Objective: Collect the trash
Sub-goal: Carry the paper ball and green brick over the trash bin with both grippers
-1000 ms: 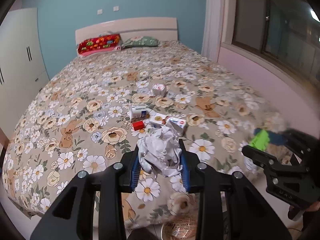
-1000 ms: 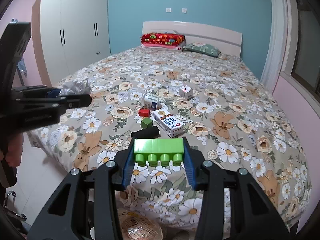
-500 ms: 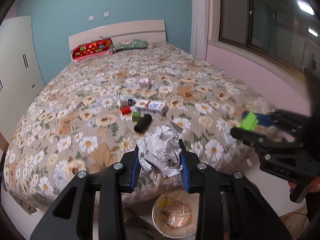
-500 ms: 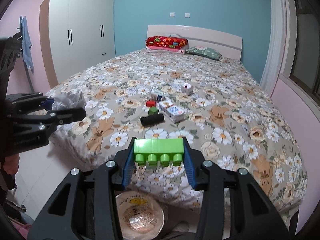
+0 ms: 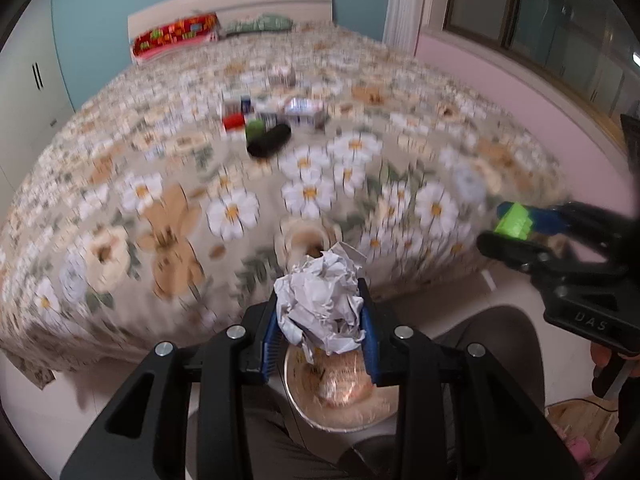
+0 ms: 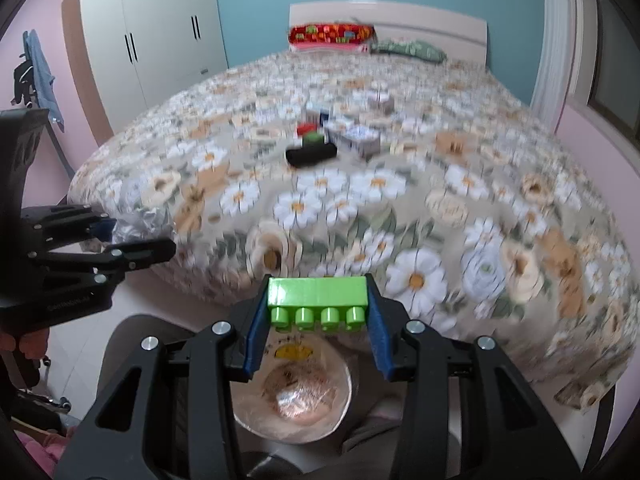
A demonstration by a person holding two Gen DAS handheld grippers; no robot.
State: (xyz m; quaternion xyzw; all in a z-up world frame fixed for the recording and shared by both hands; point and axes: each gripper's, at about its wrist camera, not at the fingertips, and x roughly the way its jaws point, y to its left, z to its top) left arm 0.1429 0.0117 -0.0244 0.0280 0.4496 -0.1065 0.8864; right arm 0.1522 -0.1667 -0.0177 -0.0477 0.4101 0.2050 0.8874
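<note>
My left gripper [image 5: 320,320] is shut on a crumpled white paper ball [image 5: 322,304] and holds it just above a round trash bin [image 5: 344,404] lined with a plastic bag, on the floor at the foot of the bed. My right gripper [image 6: 318,320] is shut on a green toy brick [image 6: 318,300] and holds it above the same bin [image 6: 292,396]. Each gripper shows at the edge of the other's view: the right one [image 5: 516,228] and the left one [image 6: 132,240].
The flowered bed [image 5: 240,184] carries a black cylinder [image 5: 269,143], a red block [image 5: 233,121], a small green block [image 5: 253,128] and several small boxes [image 5: 304,110]. A white wardrobe [image 6: 160,36] stands at the left. A pink wall and window [image 5: 540,52] lie at the right.
Both grippers have drawn back from the bed and tilted down. The bin now lies directly below them and fills more of each view. Both still hold their loads.
</note>
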